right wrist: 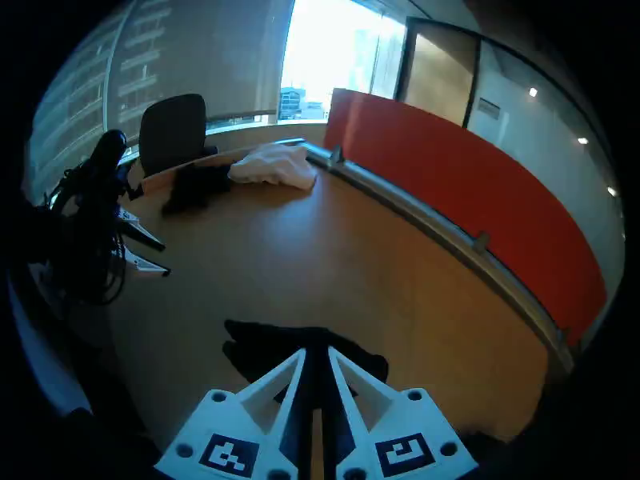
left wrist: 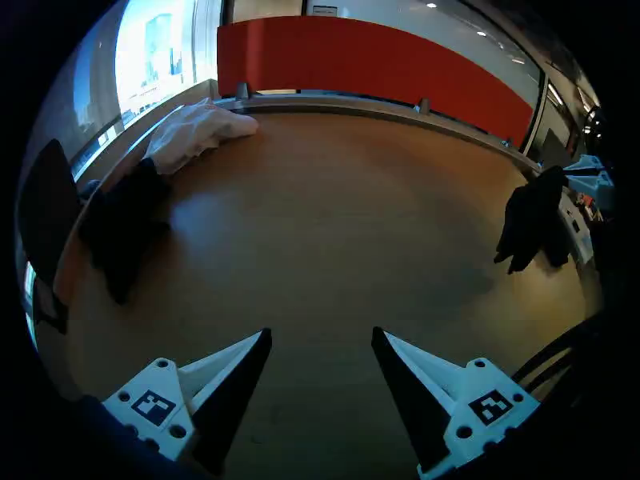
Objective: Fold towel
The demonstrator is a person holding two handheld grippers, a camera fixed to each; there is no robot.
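While the left gripper (left wrist: 322,331) hangs over the wooden table (left wrist: 336,224) with its fingers spread wide and nothing between them, the right gripper (right wrist: 317,352) is pinched onto a dark towel (right wrist: 256,344) — the cloth bunches at its fingertips over the table. A white cloth (right wrist: 272,166) and another dark cloth (right wrist: 192,186) lie side by side at the far end.

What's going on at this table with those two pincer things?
A person works a gripper in each hand over a wooden table. The right gripper is pinched shut on a dark towel. The left gripper hangs open over bare wood, holding nothing. A white cloth and another dark cloth lie bunched at the far corner.
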